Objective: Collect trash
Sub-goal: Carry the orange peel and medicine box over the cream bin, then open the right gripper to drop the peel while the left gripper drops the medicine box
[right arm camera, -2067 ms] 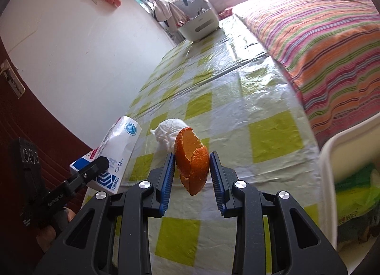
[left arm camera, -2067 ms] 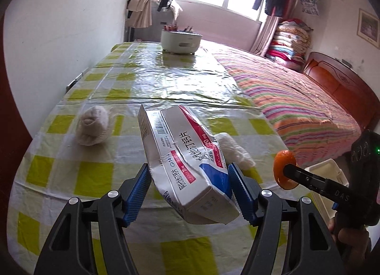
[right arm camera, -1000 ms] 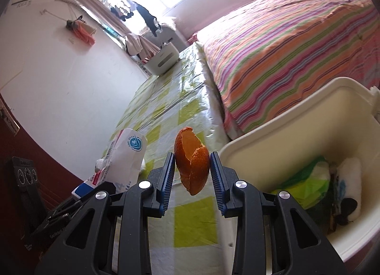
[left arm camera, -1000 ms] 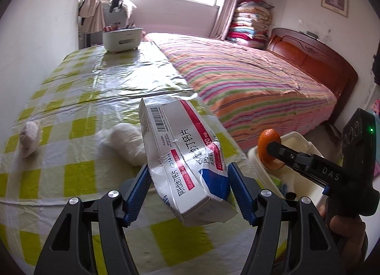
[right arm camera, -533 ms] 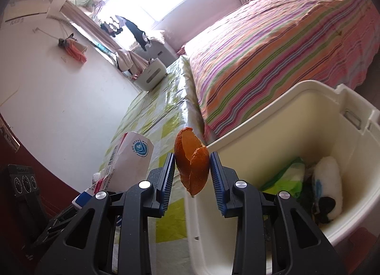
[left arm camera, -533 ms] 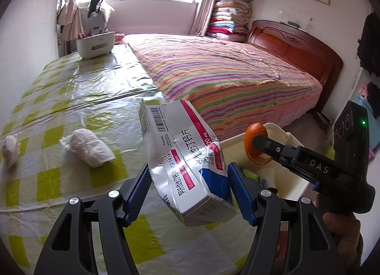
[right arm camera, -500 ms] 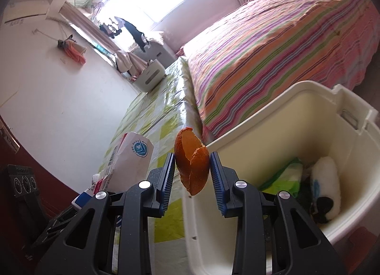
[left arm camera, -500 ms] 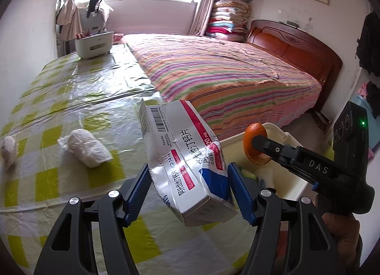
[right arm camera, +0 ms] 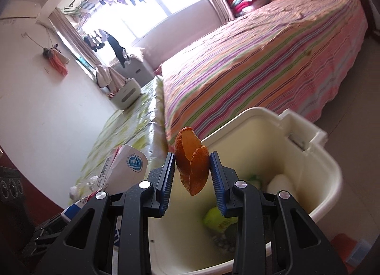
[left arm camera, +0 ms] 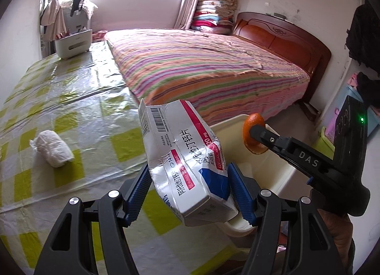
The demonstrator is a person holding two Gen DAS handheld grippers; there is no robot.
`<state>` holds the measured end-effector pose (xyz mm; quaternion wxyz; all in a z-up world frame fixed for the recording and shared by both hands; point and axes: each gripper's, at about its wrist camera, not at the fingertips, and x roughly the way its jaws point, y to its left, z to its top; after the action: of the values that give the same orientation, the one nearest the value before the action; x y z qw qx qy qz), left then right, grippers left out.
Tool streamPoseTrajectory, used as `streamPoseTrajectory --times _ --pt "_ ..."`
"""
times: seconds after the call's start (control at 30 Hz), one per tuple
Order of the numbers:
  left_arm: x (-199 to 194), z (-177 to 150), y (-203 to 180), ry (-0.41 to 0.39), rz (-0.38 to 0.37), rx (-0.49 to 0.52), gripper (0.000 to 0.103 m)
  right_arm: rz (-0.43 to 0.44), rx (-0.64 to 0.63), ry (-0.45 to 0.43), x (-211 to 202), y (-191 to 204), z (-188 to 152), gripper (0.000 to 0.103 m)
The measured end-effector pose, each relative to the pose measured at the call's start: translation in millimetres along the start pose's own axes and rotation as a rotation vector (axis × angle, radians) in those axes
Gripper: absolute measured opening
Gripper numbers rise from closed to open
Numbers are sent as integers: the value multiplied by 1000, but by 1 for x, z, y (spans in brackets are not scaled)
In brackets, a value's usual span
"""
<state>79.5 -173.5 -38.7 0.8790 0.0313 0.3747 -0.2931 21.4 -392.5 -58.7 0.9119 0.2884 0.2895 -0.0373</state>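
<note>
My left gripper [left arm camera: 190,189] is shut on a crumpled white, red and blue medicine box [left arm camera: 182,153], held at the table's right edge beside the cream trash bin [left arm camera: 273,175]. My right gripper [right arm camera: 191,177] is shut on an orange peel [right arm camera: 191,168] and holds it above the open bin [right arm camera: 308,156]. The bin holds green and white trash. The box also shows in the right wrist view [right arm camera: 125,170], and the peel in the left wrist view [left arm camera: 253,136]. A crumpled white tissue [left arm camera: 52,147] lies on the table.
The table [left arm camera: 71,99] has a yellow checked plastic cover. A white caddy [left arm camera: 72,43] stands at its far end. A striped bed [left arm camera: 201,70] runs along the table's right side, close behind the bin. A white wall is to the left.
Both grippers have swung right, from over the table toward the bin. The peel is now over the bin's opening and the box is at the bin's near rim.
</note>
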Motion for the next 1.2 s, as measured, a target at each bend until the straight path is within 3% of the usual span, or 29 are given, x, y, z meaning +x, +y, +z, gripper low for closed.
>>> streamPoseTrajectory --times 0.17,0.23,0.33,0.8,1.07,1.2 --pt "9 -1 -14 20 -16 19 63 -69 -15 -28 0 -6 1 33" --pt "14 -2 -20 32 -24 24 63 -96 -25 -39 2 -8 3 52" --pt "21 -5 -27 49 -27 34 63 -121 -8 -61 -2 -16 5 66" --pt "36 -7 -41 81 -29 53 64 -120 74 -102 -7 -23 2 68" --pt "45 -9 -41 97 20 46 67 -115 78 -108 -8 -27 4 68" --pt "43 -9 -41 88 40 35 78 -112 75 -104 -8 -28 4 68"
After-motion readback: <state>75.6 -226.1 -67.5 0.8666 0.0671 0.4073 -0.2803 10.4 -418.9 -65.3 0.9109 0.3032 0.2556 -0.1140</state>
